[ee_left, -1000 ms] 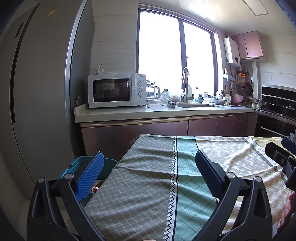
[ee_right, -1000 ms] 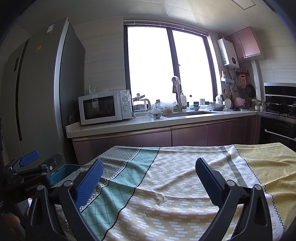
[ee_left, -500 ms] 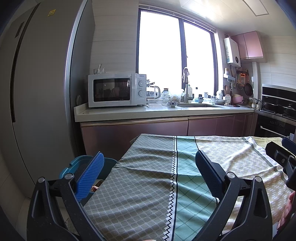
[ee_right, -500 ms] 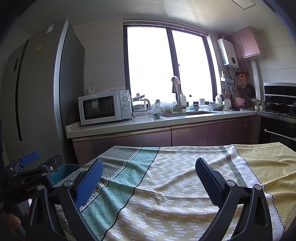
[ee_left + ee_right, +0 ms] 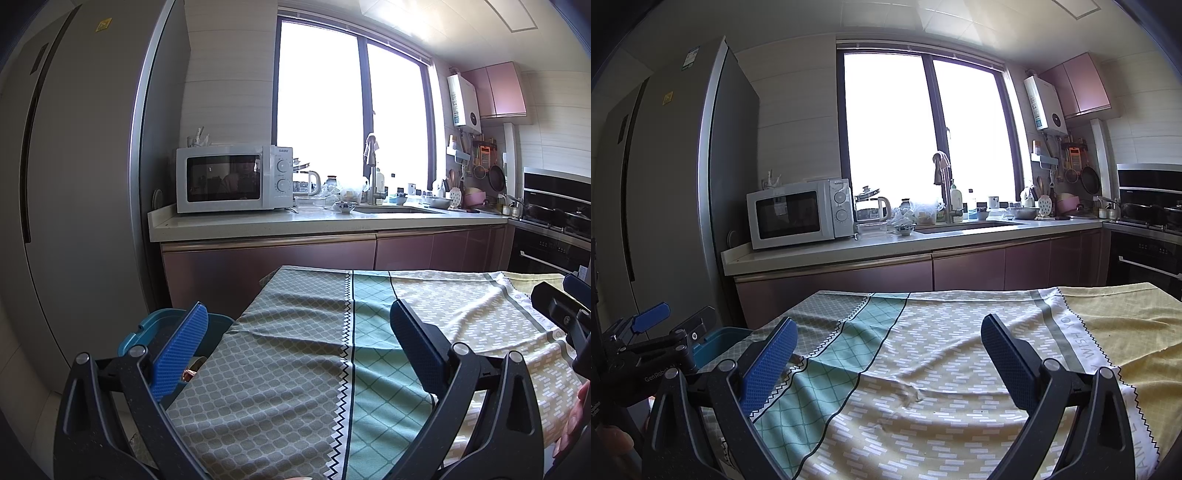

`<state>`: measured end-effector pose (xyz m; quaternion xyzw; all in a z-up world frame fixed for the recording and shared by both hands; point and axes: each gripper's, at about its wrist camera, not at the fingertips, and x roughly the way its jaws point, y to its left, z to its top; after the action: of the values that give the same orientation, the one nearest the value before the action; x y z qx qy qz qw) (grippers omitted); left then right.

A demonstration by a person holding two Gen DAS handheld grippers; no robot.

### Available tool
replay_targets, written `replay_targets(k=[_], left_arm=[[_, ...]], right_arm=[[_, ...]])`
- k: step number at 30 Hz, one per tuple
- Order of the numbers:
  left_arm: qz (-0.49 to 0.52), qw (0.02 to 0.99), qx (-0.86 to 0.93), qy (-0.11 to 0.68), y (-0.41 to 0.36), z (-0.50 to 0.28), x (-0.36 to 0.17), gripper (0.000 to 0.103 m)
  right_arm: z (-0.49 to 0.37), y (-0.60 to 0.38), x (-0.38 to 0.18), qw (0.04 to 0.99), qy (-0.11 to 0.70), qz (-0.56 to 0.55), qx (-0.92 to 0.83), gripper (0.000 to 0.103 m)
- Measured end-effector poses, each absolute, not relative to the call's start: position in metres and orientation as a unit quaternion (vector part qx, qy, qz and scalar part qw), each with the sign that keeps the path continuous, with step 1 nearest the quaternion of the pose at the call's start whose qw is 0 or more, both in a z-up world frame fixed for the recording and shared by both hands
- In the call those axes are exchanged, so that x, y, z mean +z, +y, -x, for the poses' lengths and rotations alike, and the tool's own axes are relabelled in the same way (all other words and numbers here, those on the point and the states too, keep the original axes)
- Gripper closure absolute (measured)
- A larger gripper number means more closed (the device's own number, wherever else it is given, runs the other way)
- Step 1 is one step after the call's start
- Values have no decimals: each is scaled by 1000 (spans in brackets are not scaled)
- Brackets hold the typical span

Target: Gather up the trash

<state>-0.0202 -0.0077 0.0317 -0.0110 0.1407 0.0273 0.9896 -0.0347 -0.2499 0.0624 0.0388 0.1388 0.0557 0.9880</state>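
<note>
My left gripper (image 5: pixel 299 347) is open and empty, held over the left part of a table with a patterned green and yellow cloth (image 5: pixel 295 354). My right gripper (image 5: pixel 890 354) is open and empty over the middle of the same cloth (image 5: pixel 942 354). A blue trash bin (image 5: pixel 162 328) stands on the floor at the table's left edge, with some scraps showing inside; it also shows in the right wrist view (image 5: pixel 720 341). No loose trash shows on the cloth. The left gripper appears at the left edge of the right wrist view (image 5: pixel 650 339).
A kitchen counter (image 5: pixel 325 221) with a white microwave (image 5: pixel 232 179), a kettle, bowls and a sink runs behind the table. A tall grey fridge (image 5: pixel 74 184) stands at the left. An oven and stove (image 5: pixel 554 229) are at the right.
</note>
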Motion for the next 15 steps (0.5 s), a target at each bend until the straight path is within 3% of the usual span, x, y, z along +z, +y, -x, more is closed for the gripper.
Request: replay_targets(k=[15], left_arm=[[12, 990, 27, 141, -9, 19, 31, 6]], right_arm=[[36, -250, 63, 988, 137, -39, 55, 7]])
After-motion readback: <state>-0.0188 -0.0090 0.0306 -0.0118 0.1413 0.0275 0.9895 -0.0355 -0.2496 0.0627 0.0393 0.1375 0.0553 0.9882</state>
